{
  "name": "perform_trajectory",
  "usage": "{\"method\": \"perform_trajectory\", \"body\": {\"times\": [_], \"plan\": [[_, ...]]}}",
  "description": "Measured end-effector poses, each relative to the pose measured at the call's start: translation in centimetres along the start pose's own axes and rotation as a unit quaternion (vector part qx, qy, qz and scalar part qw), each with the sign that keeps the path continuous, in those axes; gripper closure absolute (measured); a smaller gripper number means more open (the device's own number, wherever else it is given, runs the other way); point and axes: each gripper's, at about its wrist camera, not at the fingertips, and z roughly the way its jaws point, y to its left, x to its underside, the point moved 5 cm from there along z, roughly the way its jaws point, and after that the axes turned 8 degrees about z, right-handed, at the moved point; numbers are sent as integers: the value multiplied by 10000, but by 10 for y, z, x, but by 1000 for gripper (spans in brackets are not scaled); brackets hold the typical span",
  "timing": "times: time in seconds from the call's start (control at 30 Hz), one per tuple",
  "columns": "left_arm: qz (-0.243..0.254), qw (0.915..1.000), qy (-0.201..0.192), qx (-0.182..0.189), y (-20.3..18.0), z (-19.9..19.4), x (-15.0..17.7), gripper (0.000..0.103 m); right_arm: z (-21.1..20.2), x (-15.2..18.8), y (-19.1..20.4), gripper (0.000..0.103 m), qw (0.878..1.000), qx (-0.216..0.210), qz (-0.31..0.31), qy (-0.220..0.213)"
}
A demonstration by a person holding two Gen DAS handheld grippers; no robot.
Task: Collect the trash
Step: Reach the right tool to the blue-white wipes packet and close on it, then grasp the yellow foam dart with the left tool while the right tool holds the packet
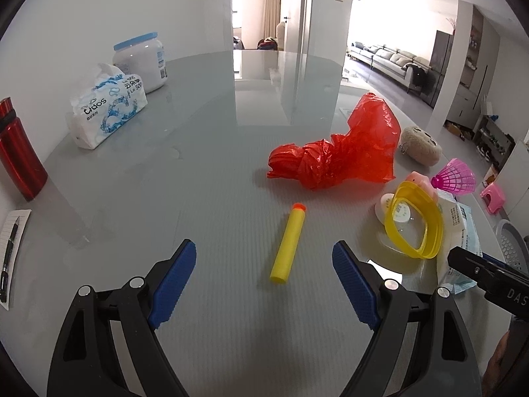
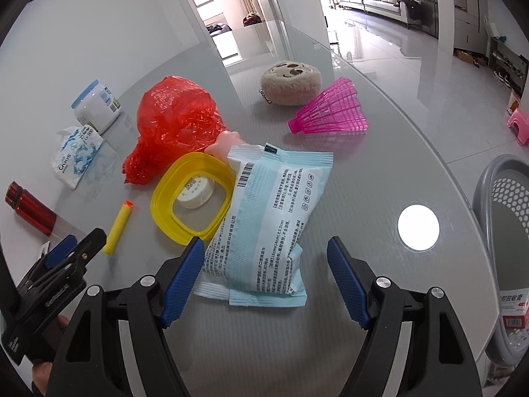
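Note:
A crumpled red plastic bag (image 1: 337,155) (image 2: 172,122) lies on the grey table (image 1: 211,172). A yellow foam dart (image 1: 288,244) (image 2: 118,227) lies just ahead of my open, empty left gripper (image 1: 264,264). A light-blue wet-wipe packet (image 2: 264,218) (image 1: 458,231) lies between the fingers of my open right gripper (image 2: 264,261), not gripped. A yellow plastic ring (image 2: 190,195) (image 1: 413,220) surrounds a white tape roll (image 2: 195,192). A grey perforated basket (image 2: 506,254) stands right of the table with a red-and-white box (image 2: 515,311) inside.
A pink shuttlecock (image 2: 330,109), a beige plush toy (image 2: 291,82), a pink toy (image 2: 224,144), a tissue pack (image 1: 105,109), a white jar (image 1: 142,63), a red bottle (image 1: 18,149) and a notepad with pen (image 1: 11,248) are on the table. A pink stool (image 2: 519,125) stands on the floor.

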Motion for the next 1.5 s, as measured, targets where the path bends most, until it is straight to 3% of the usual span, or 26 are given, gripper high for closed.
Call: {"method": "perform_trajectory", "body": {"times": [0.07,0.2,0.47,0.67,0.77,0.9,0.97,1.03,1.07,1.3,1.5], "plan": [[-30,10000,11,38,1,0,0,19,1,0,2,32,10000,21,-37,-35],[-65,9999,63,129,1,3,1,19,1,2,4,52,9999,-48,-132,-6],[-106,9994,249,214,2,13,5,19,-12,6,-2,61,9994,-271,-215,-92],[-220,9985,439,237,6,24,6,20,-27,11,-9,61,9987,-415,-280,-120],[-203,9982,508,226,5,29,4,29,-33,10,-9,61,9983,-500,-282,-139],[-81,9984,525,181,1,31,2,50,-38,11,-6,61,9975,-600,-348,-164],[-40,9986,496,171,0,31,1,63,-40,13,-5,61,9972,-630,-370,-164],[-5,9986,464,251,-3,29,1,86,-40,13,-3,61,9970,-657,-376,-157],[10,9986,452,269,-3,29,1,89,-41,13,-2,61,9969,-666,-378,-157],[72,9991,114,413,-10,12,3,91,-45,16,-4,61,9963,-758,-380,-116],[57,9990,104,430,-26,-8,9,91,-60,13,-14,61,9957,-827,-332,-236]]}}
